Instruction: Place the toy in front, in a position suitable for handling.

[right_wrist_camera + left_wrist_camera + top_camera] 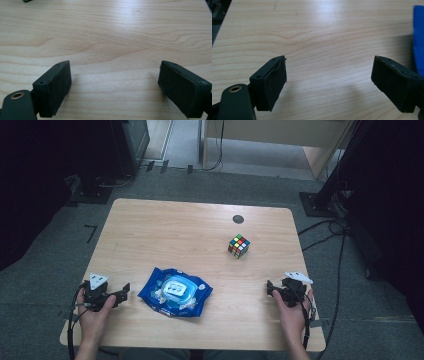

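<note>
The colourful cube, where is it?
In the high view the cube sits right of the table's middle, beyond the blue wipes pack, near the dark round spot.

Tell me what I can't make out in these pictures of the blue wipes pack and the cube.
- Print on the wipes pack: too small and blurred in the high view.
- Same pack in the left gripper view: a blue strip, cut off by the right edge.
- Puzzle cube: its far and bottom faces are turned away in the high view.
- Green scrap, right gripper view: cut by the top edge, unidentifiable.
</note>
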Available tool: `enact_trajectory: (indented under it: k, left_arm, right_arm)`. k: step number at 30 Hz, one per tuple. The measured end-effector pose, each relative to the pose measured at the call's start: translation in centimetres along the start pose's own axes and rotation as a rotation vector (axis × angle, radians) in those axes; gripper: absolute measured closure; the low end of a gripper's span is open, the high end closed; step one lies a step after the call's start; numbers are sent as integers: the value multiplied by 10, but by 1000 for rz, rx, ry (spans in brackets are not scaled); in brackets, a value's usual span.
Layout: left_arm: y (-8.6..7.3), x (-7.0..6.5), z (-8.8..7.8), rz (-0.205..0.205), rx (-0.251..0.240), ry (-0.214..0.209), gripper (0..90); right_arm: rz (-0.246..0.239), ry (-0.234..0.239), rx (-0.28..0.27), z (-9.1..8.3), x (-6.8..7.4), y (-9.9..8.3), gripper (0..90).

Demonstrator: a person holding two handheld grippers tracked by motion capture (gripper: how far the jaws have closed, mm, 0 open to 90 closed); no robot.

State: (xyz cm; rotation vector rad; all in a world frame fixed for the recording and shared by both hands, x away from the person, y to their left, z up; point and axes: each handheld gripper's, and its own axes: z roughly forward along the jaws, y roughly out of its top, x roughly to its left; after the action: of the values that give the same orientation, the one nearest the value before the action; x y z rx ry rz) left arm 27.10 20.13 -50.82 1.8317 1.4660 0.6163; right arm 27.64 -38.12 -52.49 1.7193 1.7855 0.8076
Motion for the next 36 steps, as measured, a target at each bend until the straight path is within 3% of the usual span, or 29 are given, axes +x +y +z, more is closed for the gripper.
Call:
enact_trajectory:
  k: [1,5,8,12,13,15,16,17,18,19,20,24,30,34,36]
  left_arm:
    - [2,-4,-1,2,-11,-21,133]
    - [5,-11,-5,33,-19,-34,133]
    - [7,-18,-11,48,-35,-66,133]
    - [8,-26,-18,75,-55,-131,133]
    - [9,-28,-19,82,-57,-144,133]
    - [9,-33,-19,85,-62,-168,134]
    - [9,-35,-19,95,-56,-179,134]
    - [9,-38,-18,103,-52,-185,134]
    - [9,-41,-18,112,-49,-192,134]
    - [9,-45,-17,132,-43,-212,135]
    - [9,-45,-17,132,-43,-212,136]
    - [7,-51,-14,172,-15,-250,140]
    - [3,-54,-11,230,44,-329,150]
    - [-1,-61,-8,292,85,-346,152]
    - [-3,-65,-7,323,86,-316,151]
  right_arm:
    - [7,0,-4,1,0,1,148]
    - [9,24,9,-2,4,4,173]
    - [-26,43,-52,-9,19,2,199]
    - [-116,129,-80,-23,58,1,218]
    - [-141,190,-92,-30,79,0,255]
    - [-168,261,-94,-37,100,-1,301]
    - [-168,261,-94,-37,100,-1,301]
    - [-191,318,-97,-44,119,-3,341]
    - [-191,318,-97,-44,119,-3,341]
    - [-222,360,-110,-50,137,-4,365]
    - [-222,360,-110,-50,137,-4,365]
    - [-256,405,-125,-53,163,-3,423]
    - [-207,499,-85,-47,182,-1,485]
    - [-247,511,-71,-41,193,-4,481]
    - [-259,521,-74,-41,197,-6,492]
